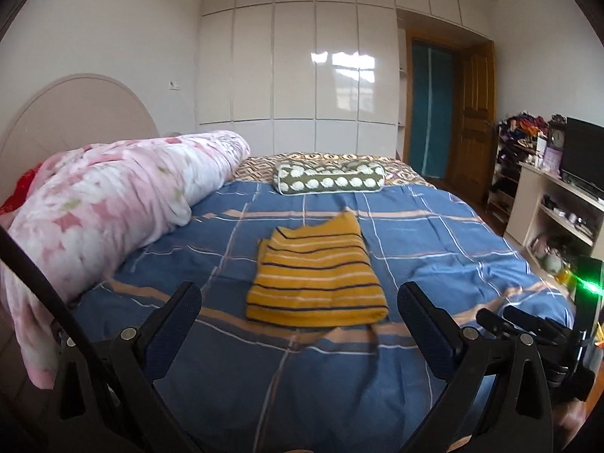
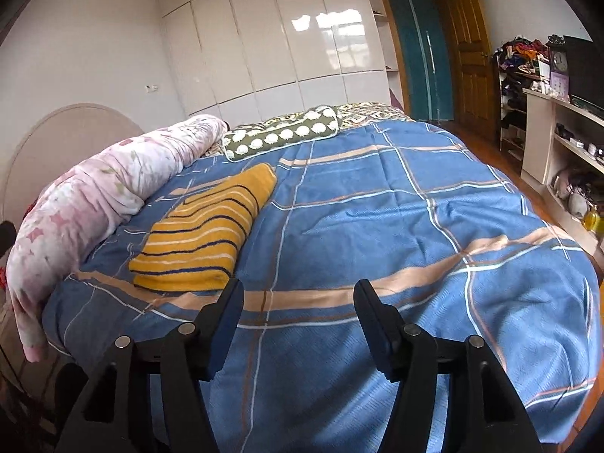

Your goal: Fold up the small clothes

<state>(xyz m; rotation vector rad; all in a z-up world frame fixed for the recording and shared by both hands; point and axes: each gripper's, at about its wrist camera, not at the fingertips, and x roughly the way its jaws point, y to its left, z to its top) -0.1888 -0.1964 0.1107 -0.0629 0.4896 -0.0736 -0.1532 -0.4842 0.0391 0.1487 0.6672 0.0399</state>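
A mustard-yellow garment with dark and white stripes (image 1: 315,277) lies folded into a neat rectangle on the blue plaid bedspread (image 1: 434,249). My left gripper (image 1: 300,294) is open and empty, held just in front of the garment's near edge without touching it. The garment also shows in the right wrist view (image 2: 205,234), to the upper left of my right gripper (image 2: 298,292), which is open and empty above bare bedspread (image 2: 396,207). The right gripper's body shows at the right edge of the left wrist view (image 1: 536,332).
A rolled pink floral quilt (image 1: 113,204) lies along the bed's left side by the headboard (image 1: 71,109). A green patterned pillow (image 1: 328,179) sits at the far end. Shelves and a TV stand (image 1: 558,204) line the right wall, with white wardrobes (image 1: 294,64) behind.
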